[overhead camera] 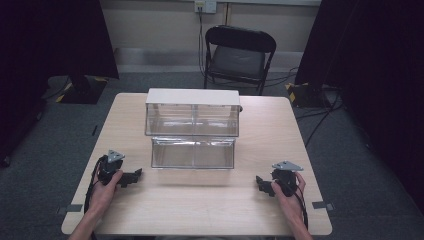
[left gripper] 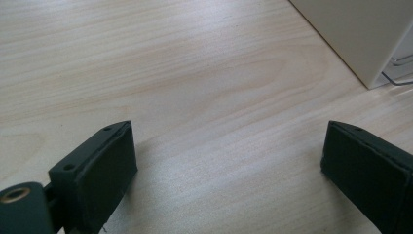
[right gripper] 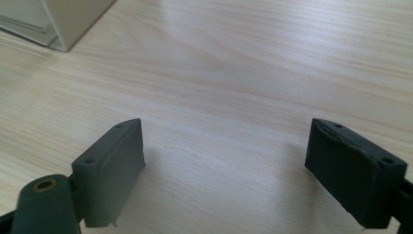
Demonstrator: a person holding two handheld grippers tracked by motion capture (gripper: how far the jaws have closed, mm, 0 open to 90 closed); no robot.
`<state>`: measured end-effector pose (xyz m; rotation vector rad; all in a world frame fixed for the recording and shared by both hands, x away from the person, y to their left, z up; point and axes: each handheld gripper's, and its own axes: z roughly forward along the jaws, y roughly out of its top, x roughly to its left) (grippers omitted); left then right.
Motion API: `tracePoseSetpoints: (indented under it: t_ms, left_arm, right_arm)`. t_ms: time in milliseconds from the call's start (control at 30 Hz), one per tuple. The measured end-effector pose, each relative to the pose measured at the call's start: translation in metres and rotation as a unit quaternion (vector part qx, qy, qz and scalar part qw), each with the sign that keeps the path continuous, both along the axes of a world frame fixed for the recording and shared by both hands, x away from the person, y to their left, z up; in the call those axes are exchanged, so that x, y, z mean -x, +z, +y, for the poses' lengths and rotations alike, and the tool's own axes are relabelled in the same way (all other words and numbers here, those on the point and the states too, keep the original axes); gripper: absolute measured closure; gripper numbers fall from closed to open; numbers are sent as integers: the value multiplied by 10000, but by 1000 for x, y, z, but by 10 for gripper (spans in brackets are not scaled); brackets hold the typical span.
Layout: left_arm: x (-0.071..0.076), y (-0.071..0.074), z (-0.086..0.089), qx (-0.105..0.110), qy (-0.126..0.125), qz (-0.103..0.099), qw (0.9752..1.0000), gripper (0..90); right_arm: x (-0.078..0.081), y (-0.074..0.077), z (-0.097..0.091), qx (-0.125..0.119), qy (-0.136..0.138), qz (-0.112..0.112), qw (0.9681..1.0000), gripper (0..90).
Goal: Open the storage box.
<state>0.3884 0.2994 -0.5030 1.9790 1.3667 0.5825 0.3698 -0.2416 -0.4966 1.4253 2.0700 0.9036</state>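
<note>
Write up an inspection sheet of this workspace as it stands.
Surface: pale wood table, bare at the front.
Job's things: clear two-tier box with white top, mid-table; contents cannot be told.
Clutter: nothing seen.
Grippers: left claw and right claw rest on the table, jaws wide apart, holding nothing.
Cables: one trails from each claw toward the person; more on the floor at right.
Surroundings: black folding chair, dark curtains, grey carpet.

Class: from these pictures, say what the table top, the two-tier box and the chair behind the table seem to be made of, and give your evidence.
Table top: pale wood or wood-look laminate, matt; grain lines run across it.
Box: clear walls, likely acrylic, glossy with reflections; its top looks opaque white.
Chair: thin black frame, probably metal; seat looks padded, covering unclear.
</note>
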Motion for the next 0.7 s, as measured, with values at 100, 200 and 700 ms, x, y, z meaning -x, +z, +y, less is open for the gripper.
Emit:
tracePoseSetpoints:
  t_ms: [100, 200, 700]
  left_arm:
    - [0, 0, 0, 0, 0, 0, 10000, 55]
    - [0, 0, 0, 2, 2, -1, 10000, 55]
    - [0, 0, 0, 2, 2, -1, 10000, 55]
  right_arm:
    - [2, 3, 2, -169, 73, -36, 9998, 141]
    - [4, 8, 6, -280, 138, -118, 9994, 142]
    - [11, 24, 30, -399, 521, -333, 9973, 142]
